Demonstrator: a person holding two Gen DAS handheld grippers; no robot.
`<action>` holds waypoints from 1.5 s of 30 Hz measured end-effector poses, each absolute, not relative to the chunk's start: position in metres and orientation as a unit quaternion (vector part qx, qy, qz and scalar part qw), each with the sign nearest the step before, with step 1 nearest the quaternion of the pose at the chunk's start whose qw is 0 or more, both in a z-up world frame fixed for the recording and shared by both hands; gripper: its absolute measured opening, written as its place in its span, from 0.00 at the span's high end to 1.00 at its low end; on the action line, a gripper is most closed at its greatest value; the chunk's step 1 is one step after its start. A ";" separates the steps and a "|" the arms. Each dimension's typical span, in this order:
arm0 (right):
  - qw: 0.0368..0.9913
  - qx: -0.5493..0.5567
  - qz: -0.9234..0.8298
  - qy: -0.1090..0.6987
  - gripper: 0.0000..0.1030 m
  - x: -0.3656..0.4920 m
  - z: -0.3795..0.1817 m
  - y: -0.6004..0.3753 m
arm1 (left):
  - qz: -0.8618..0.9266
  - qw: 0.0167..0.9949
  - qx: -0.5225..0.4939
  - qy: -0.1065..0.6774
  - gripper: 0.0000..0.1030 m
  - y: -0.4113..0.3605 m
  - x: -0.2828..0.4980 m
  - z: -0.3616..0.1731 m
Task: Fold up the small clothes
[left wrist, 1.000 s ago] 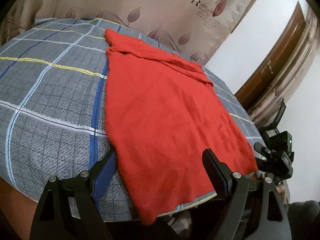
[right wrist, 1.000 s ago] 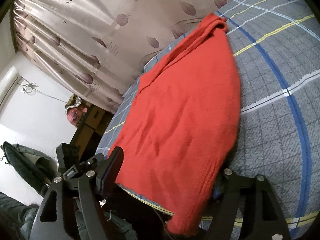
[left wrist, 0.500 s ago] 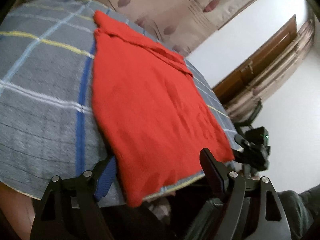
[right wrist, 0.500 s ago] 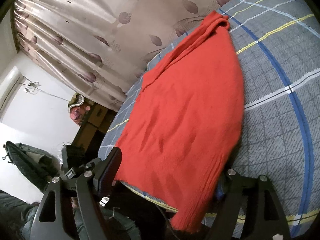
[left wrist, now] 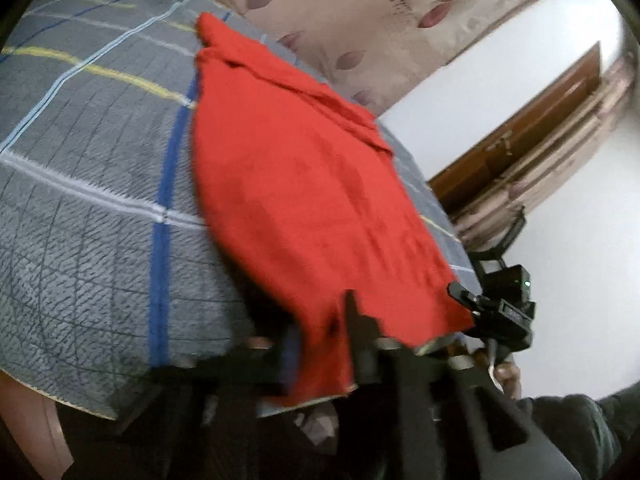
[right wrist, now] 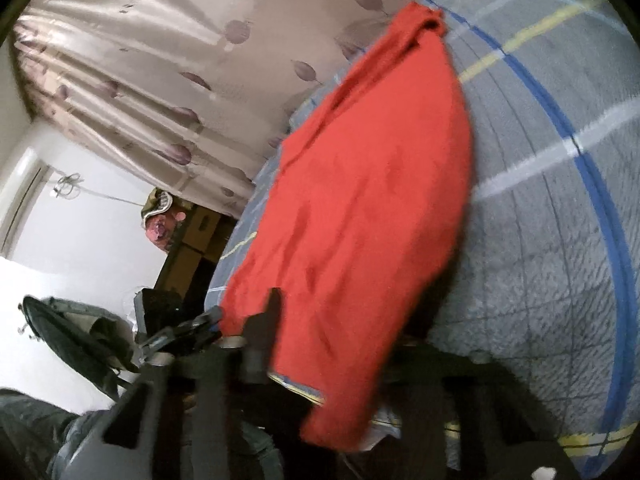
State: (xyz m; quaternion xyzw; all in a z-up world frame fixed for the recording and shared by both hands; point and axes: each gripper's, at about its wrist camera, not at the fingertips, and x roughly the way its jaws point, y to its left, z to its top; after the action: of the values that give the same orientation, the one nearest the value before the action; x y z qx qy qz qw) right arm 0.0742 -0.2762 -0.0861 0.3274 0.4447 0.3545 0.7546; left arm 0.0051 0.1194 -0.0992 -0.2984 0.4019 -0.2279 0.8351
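Observation:
A red knit garment [left wrist: 296,184] lies flat on the grey plaid bed cover [left wrist: 88,200], its near hem at the bed's edge. My left gripper [left wrist: 320,344] is shut on the hem near its left corner, and the cloth bunches between the fingers. In the right wrist view the same garment [right wrist: 360,208] runs away from me. My right gripper [right wrist: 340,344] has closed in on the hem near its other corner, the left finger [right wrist: 268,320] pressed against the cloth; the right finger is hidden behind it. Both views are blurred.
A leaf-patterned curtain [left wrist: 360,12] hangs behind the bed. A brown door [left wrist: 520,128] stands at the right. The other gripper [left wrist: 500,308] shows beyond the bed corner. Boxes and a hat [right wrist: 160,216] stand by the wall.
Both grippers were open around the hem. They have moved in and closed on it, and the near hem has lifted and bunched.

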 end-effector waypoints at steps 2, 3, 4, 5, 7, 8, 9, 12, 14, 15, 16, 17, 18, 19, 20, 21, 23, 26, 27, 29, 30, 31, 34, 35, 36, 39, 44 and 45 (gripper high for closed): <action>0.754 0.325 0.355 0.447 0.84 0.074 -0.086 -0.275 | -0.227 0.831 -0.313 0.400 0.89 0.123 0.005 -0.103; 0.754 0.321 0.356 0.449 0.86 0.074 -0.085 -0.274 | -0.225 0.832 -0.316 0.397 0.89 0.124 0.003 -0.103; 0.754 0.315 0.361 0.450 0.86 0.073 -0.084 -0.272 | -0.223 0.833 -0.316 0.395 0.89 0.124 0.002 -0.102; 0.755 0.309 0.363 0.450 0.88 0.073 -0.083 -0.270 | -0.223 0.836 -0.314 0.392 0.90 0.124 0.001 -0.101; 0.759 0.293 0.367 0.451 0.90 0.071 -0.078 -0.265 | -0.220 0.845 -0.302 0.381 0.91 0.120 -0.002 -0.094; 0.760 0.288 0.369 0.450 0.90 0.071 -0.076 -0.263 | -0.219 0.851 -0.295 0.376 0.91 0.119 -0.004 -0.091; 0.762 0.284 0.370 0.449 0.90 0.070 -0.074 -0.262 | -0.217 0.856 -0.288 0.370 0.91 0.119 -0.005 -0.087; 0.765 0.285 0.370 0.444 0.91 0.069 -0.069 -0.263 | -0.215 0.867 -0.281 0.350 0.91 0.118 -0.007 -0.075; 0.769 0.281 0.369 0.440 0.91 0.068 -0.064 -0.262 | -0.217 0.870 -0.279 0.343 0.91 0.119 -0.006 -0.069; 0.770 0.279 0.370 0.438 0.91 0.068 -0.061 -0.262 | -0.218 0.871 -0.278 0.341 0.91 0.119 -0.006 -0.068; 0.772 0.277 0.371 0.436 0.91 0.068 -0.059 -0.262 | -0.218 0.872 -0.277 0.340 0.91 0.120 -0.005 -0.067; 0.772 0.274 0.372 0.436 0.91 0.068 -0.057 -0.262 | -0.218 0.871 -0.278 0.341 0.91 0.120 -0.004 -0.068; 0.772 0.271 0.371 0.439 0.91 0.069 -0.058 -0.262 | -0.218 0.870 -0.279 0.343 0.91 0.121 -0.004 -0.069; 0.771 0.271 0.369 0.443 0.91 0.069 -0.059 -0.263 | -0.218 0.869 -0.279 0.347 0.91 0.122 -0.003 -0.072; 0.769 0.271 0.366 0.447 0.91 0.068 -0.062 -0.262 | -0.218 0.868 -0.278 0.350 0.91 0.121 -0.002 -0.073; 0.767 0.274 0.363 0.453 0.91 0.068 -0.066 -0.262 | -0.217 0.867 -0.278 0.353 0.91 0.120 -0.003 -0.076; 0.760 0.283 0.363 0.459 0.91 0.067 -0.072 -0.267 | -0.218 0.863 -0.282 0.358 0.91 0.120 -0.003 -0.079; 0.741 0.316 0.368 0.465 0.89 0.069 -0.079 -0.272 | -0.216 0.860 -0.284 0.365 0.91 0.121 -0.001 -0.082; 0.738 0.324 0.368 0.463 0.88 0.070 -0.080 -0.274 | -0.217 0.859 -0.282 0.368 0.91 0.121 -0.001 -0.083; 0.731 0.337 0.368 0.466 0.83 0.071 -0.082 -0.276 | -0.224 0.853 -0.281 0.378 0.91 0.120 0.000 -0.086; 0.728 0.342 0.370 0.465 0.77 0.072 -0.083 -0.278 | -0.222 0.851 -0.280 0.384 0.91 0.120 0.001 -0.088; 0.729 0.344 0.369 0.462 0.74 0.071 -0.083 -0.279 | -0.221 0.849 -0.282 0.388 0.90 0.120 0.002 -0.090; 0.727 0.351 0.367 0.462 0.73 0.070 -0.085 -0.281 | -0.226 0.830 -0.310 0.405 0.80 0.127 0.004 -0.100; 0.727 0.353 0.365 0.462 0.73 0.070 -0.087 -0.283 | -0.231 0.823 -0.323 0.406 0.80 0.130 0.004 -0.103; 0.728 0.353 0.363 0.462 0.77 0.070 -0.088 -0.283 | -0.236 0.816 -0.339 0.405 0.80 0.134 0.003 -0.107; 0.734 0.342 0.352 0.469 0.89 0.070 -0.089 -0.282 | -0.239 0.809 -0.356 0.403 0.80 0.136 0.002 -0.110; 0.747 0.318 0.355 0.465 0.92 0.068 -0.083 -0.277 | -0.225 0.822 -0.333 0.404 0.92 0.131 0.000 -0.107; 0.747 0.319 0.356 0.461 0.92 0.068 -0.081 -0.277 | -0.223 0.825 -0.328 0.402 0.92 0.129 0.000 -0.105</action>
State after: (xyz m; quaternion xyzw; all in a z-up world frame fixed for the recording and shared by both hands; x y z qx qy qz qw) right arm 0.0679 -0.2767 -0.0807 0.3192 0.4609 0.3565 0.7474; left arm -0.0001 0.1286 -0.1048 -0.3280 0.4022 -0.2226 0.8253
